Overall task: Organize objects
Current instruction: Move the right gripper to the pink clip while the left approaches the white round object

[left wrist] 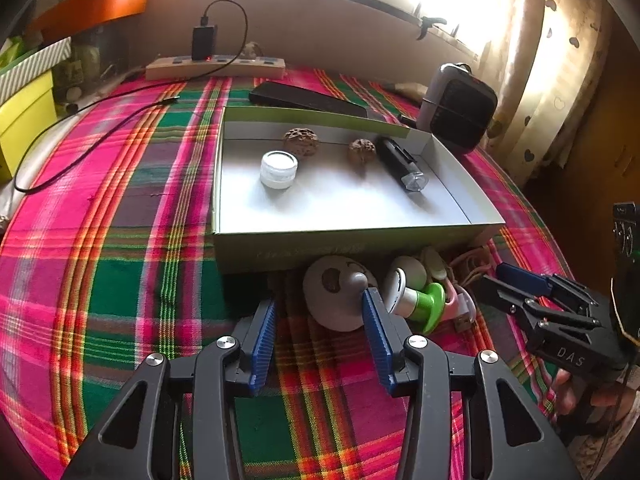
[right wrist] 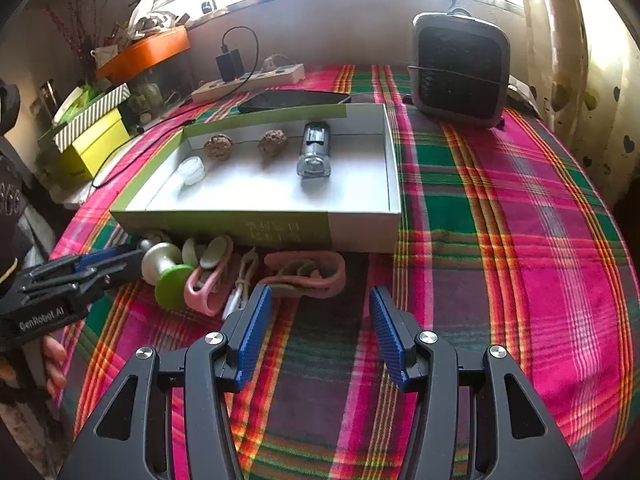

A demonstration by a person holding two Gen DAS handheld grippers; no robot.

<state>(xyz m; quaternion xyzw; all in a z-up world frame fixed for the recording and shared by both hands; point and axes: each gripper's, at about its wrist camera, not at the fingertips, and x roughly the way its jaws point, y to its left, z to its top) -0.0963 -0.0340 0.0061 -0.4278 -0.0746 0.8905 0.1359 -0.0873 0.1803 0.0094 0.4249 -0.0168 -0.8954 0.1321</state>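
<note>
An open green-and-white box (left wrist: 348, 236) (right wrist: 360, 232) holds a white jar (left wrist: 279, 169) (right wrist: 191, 170), two walnuts (left wrist: 301, 141) (right wrist: 218, 146), and a black flashlight (left wrist: 401, 163) (right wrist: 315, 148). In front of the box lie a grey round toy (left wrist: 336, 292), a green-and-white stamp-like piece (left wrist: 420, 302) (right wrist: 170, 276), pink clips (right wrist: 304, 274) and a white cable (right wrist: 242, 280). My left gripper (left wrist: 320, 316) is open, its right finger touching the grey toy. My right gripper (right wrist: 320, 312) is open and empty, just short of the pink clips.
A plaid cloth (right wrist: 520, 220) covers the table. A small heater (left wrist: 460, 108) (right wrist: 460, 68) stands behind the box at right. A power strip (left wrist: 216, 66) with a charger, a dark phone (left wrist: 304, 98), and yellow boxes (right wrist: 92, 144) lie at back and left.
</note>
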